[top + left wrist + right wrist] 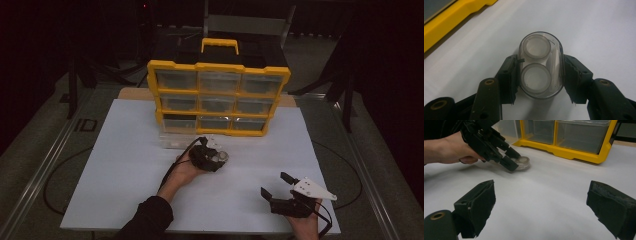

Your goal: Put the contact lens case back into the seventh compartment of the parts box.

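Observation:
A small clear oval container (540,68) with two white rings inside lies on the white board (130,170). My left gripper (540,75) is shut on it, one black jaw pressed against each long side. In the high view this gripper (216,159) sits just in front of the yellow organizer (218,67), with the container (221,157) at its tips. The right gripper view shows the same hold: the left gripper (516,161) low over the board, the container (523,163) resting flat. My right gripper (274,183) stands open near the board's front right, nothing between its jaws (541,202).
The yellow organizer stands upright at the back of the board, with three rows of clear drawers and a handle (219,44) on top. A clear drawer (175,140) is pulled out at its bottom left, just behind the left hand. Dark stands flank the table.

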`<state>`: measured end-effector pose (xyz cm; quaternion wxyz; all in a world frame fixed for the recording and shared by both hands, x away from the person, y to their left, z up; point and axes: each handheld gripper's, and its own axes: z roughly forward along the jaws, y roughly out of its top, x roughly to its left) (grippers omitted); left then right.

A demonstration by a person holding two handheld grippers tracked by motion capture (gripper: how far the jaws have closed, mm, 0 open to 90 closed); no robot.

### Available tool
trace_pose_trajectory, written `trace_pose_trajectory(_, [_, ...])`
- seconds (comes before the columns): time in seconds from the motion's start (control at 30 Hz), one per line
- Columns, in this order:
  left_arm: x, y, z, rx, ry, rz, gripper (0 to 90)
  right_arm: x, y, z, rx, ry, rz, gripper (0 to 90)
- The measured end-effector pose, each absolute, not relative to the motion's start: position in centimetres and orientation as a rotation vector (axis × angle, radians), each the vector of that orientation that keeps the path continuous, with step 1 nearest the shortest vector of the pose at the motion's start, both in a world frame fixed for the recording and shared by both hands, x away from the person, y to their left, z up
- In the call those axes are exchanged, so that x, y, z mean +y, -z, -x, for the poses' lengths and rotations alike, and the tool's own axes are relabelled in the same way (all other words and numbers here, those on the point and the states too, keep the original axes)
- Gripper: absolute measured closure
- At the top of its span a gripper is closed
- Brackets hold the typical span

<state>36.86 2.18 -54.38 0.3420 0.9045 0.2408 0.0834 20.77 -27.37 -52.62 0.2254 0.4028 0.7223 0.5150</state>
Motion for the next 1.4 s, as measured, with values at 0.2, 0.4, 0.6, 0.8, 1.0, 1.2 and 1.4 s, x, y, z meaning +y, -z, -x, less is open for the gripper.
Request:
trace_pose_trajectory(0.2, [2.4, 53.5, -36.5, 0.621, -0.221, -2.341, 49.8, -27.4, 52.6, -20.8, 1.99, -1.419, -1.11, 8.3])
trace_pose_trajectory(0.4, [3.1, 51.9, -36.1, 0.6, -0.21, -2.34, 49.8, -27.4, 52.6, -20.7, 1.99, -1.419, -1.113, 8.3])
trace_pose_trajectory(0.6, [3.7, 50.8, -36.1, 0.584, -0.212, -2.347, 49.8, -27.4, 52.6, -20.7, 1.991, -1.419, -1.114, 8.3])
trace_pose_trajectory(0.8, [4.2, 50.3, -36.1, 0.575, -0.202, -2.35, 49.8, -27.4, 52.6, -20.7, 1.99, -1.421, -1.114, 8.3])
trace_pose_trajectory(1.0, [4.5, 49.6, -36.0, 0.563, -0.194, -2.355, 49.8, -27.4, 52.6, -20.7, 1.99, -1.42, -1.115, 8.3])
trace_pose_trajectory(1.2, [4.7, 49.0, -36.0, 0.552, -0.183, -2.351, 49.8, -27.4, 52.6, -20.7, 1.991, -1.423, -1.113, 8.3])
trace_pose_trajectory(1.4, [4.8, 48.4, -35.9, 0.536, -0.183, -2.357, 49.8, -27.4, 52.6, -20.7, 1.991, -1.421, -1.114, 8.3])
